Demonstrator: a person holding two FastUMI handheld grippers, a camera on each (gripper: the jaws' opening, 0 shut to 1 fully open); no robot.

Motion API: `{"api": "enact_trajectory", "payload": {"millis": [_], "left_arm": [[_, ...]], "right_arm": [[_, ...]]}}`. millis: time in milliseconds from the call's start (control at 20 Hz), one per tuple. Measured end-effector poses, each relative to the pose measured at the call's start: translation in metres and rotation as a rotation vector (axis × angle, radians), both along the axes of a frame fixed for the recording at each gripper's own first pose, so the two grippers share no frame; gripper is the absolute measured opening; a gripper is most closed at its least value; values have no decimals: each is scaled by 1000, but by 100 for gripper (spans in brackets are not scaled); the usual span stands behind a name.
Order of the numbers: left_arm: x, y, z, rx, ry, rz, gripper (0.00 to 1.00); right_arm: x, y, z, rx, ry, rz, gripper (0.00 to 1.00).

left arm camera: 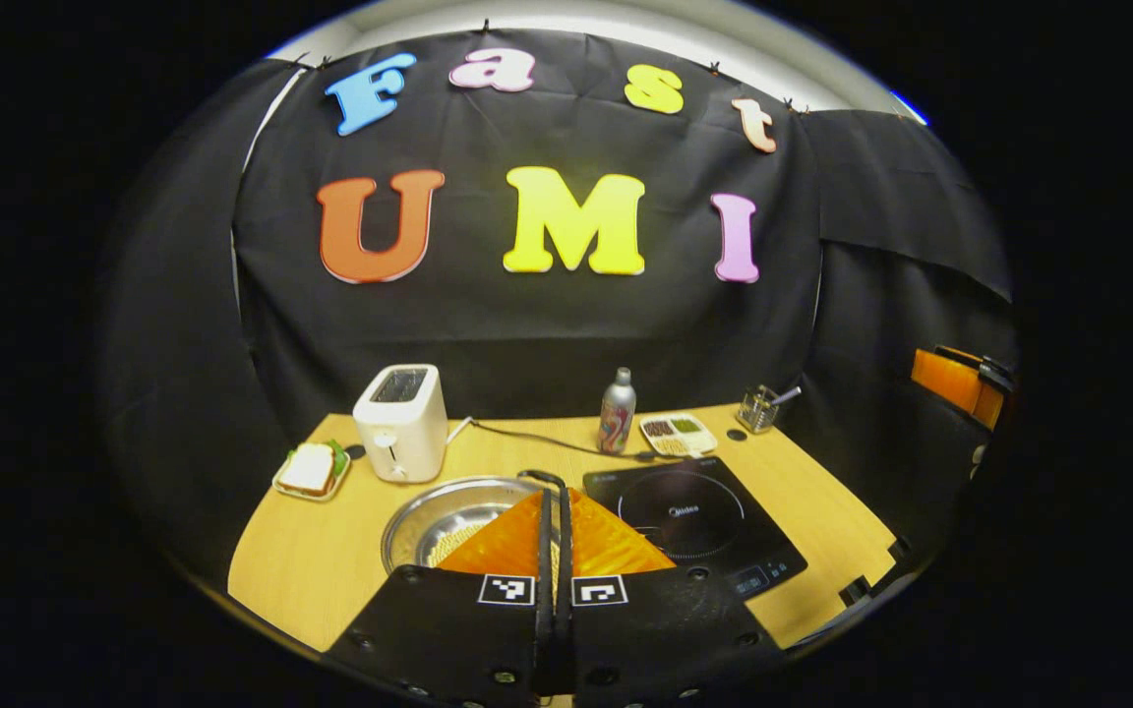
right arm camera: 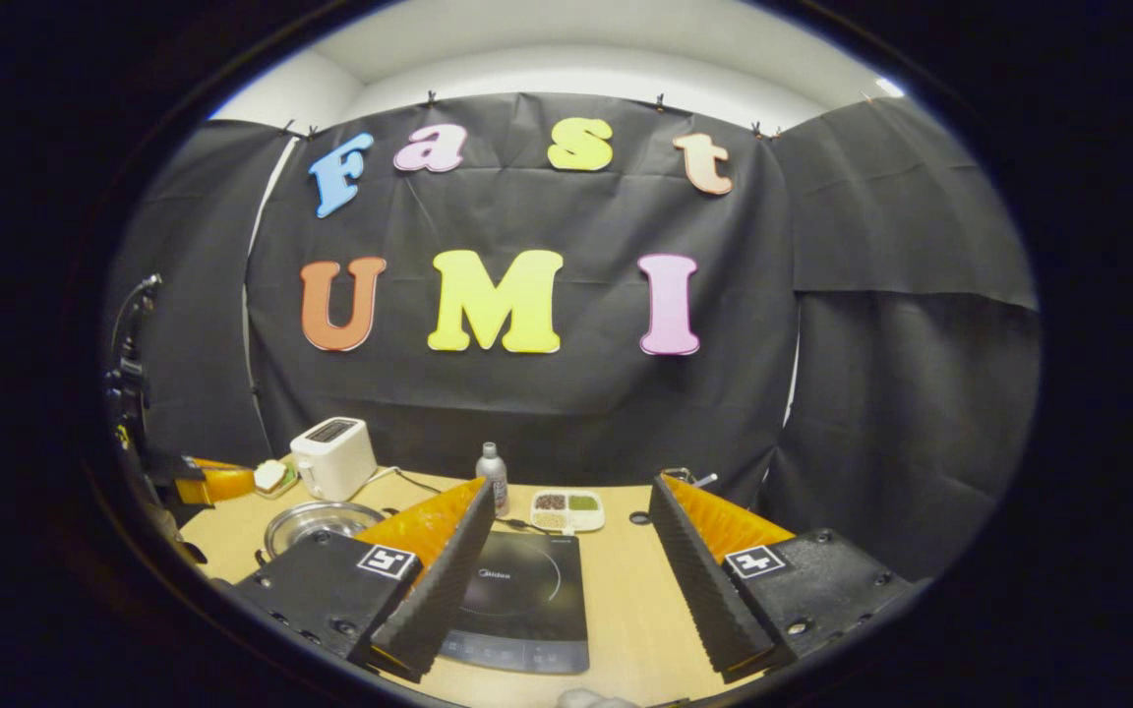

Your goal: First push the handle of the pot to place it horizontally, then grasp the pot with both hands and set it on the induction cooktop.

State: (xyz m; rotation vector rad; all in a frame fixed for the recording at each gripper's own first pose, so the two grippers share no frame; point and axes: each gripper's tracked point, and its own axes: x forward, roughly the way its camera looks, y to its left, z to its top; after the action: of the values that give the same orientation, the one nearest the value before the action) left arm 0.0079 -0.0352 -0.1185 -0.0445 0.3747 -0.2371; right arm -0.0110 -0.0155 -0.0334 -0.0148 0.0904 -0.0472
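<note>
A light wooden table (left arm camera: 311, 560) stands in a booth hung with black cloth, and everything on it can be placed from the induction cooktop (left arm camera: 694, 521), a flat black slab with a round ring marked on its top.

Just left of the cooktop, almost touching its edge, sits the pot (left arm camera: 439, 521), a shallow steel vessel with something pale and grainy lying in it. Its dark handle (left arm camera: 542, 478) arches over the rim on the side nearest the cooktop.

Behind the pot stands a white toaster (left arm camera: 401, 421), its cord (left arm camera: 537, 440) running across the table behind the cooktop. Left of the toaster is a small plate with a sandwich (left arm camera: 311, 470). Straight behind the cooktop stands a slim metal bottle (left arm camera: 617, 411), with a divided dish of grains (left arm camera: 677, 435) just beside it on the right, and farther right a small wire holder (left arm camera: 758, 406) near the table's back corner.

The left gripper (left arm camera: 557, 536) hangs over the near edge of the pot with its jaws pressed together, nothing between them. It blocks the pot's near right part in the left gripper view.

The right gripper (right arm camera: 566, 570) is poised above the near side of the cooktop, jaws spread wide apart and holding nothing; the cooktop lies in the gap between them. Its left finger hides part of the pot in the right gripper view.
</note>
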Motion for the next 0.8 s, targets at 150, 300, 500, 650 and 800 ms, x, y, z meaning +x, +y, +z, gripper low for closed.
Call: {"api": "enact_trajectory", "payload": {"millis": [150, 300, 500, 650, 800], "left_arm": [[-17, -7, -59, 22, 182, -69, 0], [-38, -14, -112, 19, 364, -123, 0], [-50, -1, -154, 81, 507, -126, 0], [-45, 10, -172, 100, 559, -112, 0], [-39, 21, -184, 123, 590, -101, 0]], "right_arm": [[-5, -3, -13, 10, 23, -10, 97], [-8, -6, -25, 26, 55, -20, 97], [-13, -13, -34, 32, 73, -31, 99], [-16, -17, -36, 35, 75, -37, 99], [-18, -18, -39, 36, 85, -37, 97]]}}
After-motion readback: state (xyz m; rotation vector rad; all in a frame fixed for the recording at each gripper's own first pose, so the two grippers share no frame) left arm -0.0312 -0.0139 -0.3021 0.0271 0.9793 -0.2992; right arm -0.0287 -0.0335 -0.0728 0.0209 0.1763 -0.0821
